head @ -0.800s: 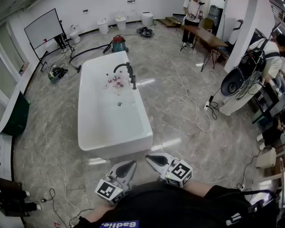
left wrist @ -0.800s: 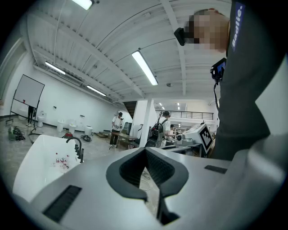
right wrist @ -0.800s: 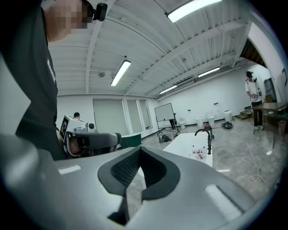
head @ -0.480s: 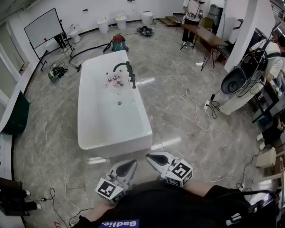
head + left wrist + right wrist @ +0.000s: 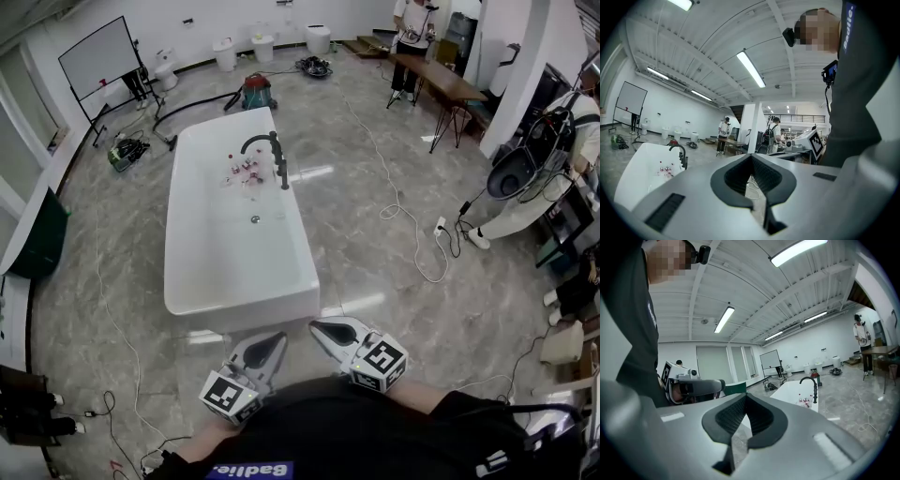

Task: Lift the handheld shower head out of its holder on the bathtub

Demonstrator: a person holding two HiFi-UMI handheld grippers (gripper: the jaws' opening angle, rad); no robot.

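Observation:
The white bathtub (image 5: 180, 281) stands on the grey floor ahead of me. A black curved faucet (image 5: 261, 142) rises on its right rim. The black handheld shower head (image 5: 282, 174) stands upright in its holder beside the faucet. Both grippers are low near my body, well short of the tub's near end. My left gripper (image 5: 277, 339) is shut and holds nothing, and so is my right gripper (image 5: 317, 326). The left gripper view shows the tub (image 5: 633, 178) and faucet (image 5: 678, 151) far to the left of the closed jaw tips (image 5: 751, 155). The right gripper view has the faucet (image 5: 809, 382) far to the right.
Small bottles (image 5: 242, 169) sit at the tub by the faucet. A white cable (image 5: 405, 217) snakes across the floor to the right. A person with gear (image 5: 539, 164) stands at the right. A vacuum (image 5: 255, 92), a whiteboard (image 5: 98, 58) and a table (image 5: 439, 79) are farther back.
Both grippers keep their places and stay shut. The head view has shifted slightly, and the person at the right has moved a little farther right.

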